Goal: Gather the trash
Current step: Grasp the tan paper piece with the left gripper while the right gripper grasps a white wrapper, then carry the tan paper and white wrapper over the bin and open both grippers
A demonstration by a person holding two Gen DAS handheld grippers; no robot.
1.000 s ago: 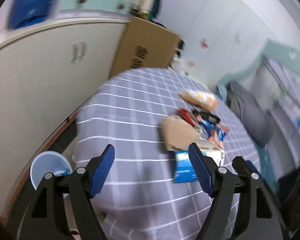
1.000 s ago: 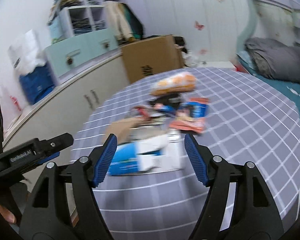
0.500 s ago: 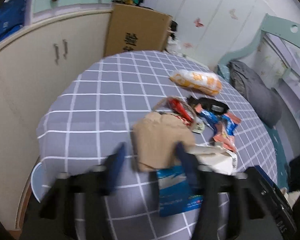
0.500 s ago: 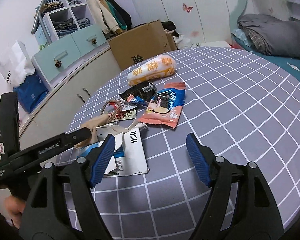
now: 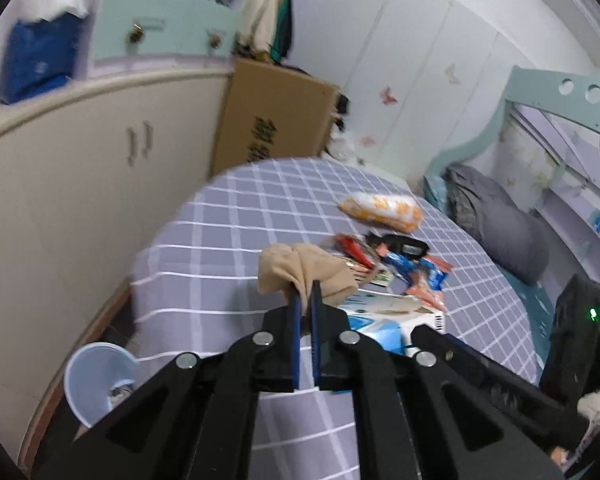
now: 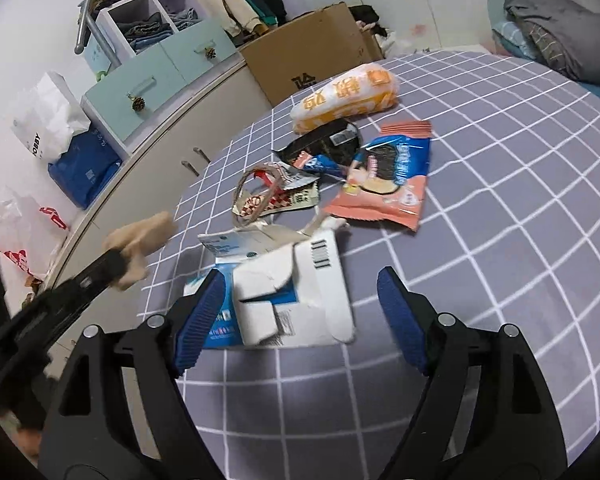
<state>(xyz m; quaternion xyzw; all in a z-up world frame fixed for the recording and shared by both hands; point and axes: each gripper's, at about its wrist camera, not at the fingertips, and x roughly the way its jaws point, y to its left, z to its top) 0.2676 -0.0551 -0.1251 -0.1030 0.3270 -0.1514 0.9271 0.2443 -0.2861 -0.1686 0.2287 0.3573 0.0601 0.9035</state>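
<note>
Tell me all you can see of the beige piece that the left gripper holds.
The beige piece looks like soft, crumpled cloth or paper, bunched into folds. The left gripper is shut on its lower edge, and it is lifted clear of the checked tablecloth. In the right wrist view it hangs beside the torn blue and white box, apart from it.

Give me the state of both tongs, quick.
Left tongs: shut on the beige crumpled paper, lifted off the table.
Right tongs: open, holding nothing, above the torn blue-and-white box.

Grey checked table [image 6: 520, 200] (round-edged) carries snack wrappers [image 6: 384, 176], an orange-white bag [image 6: 346, 96], a torn blue-white box [image 6: 284, 300].
</note>
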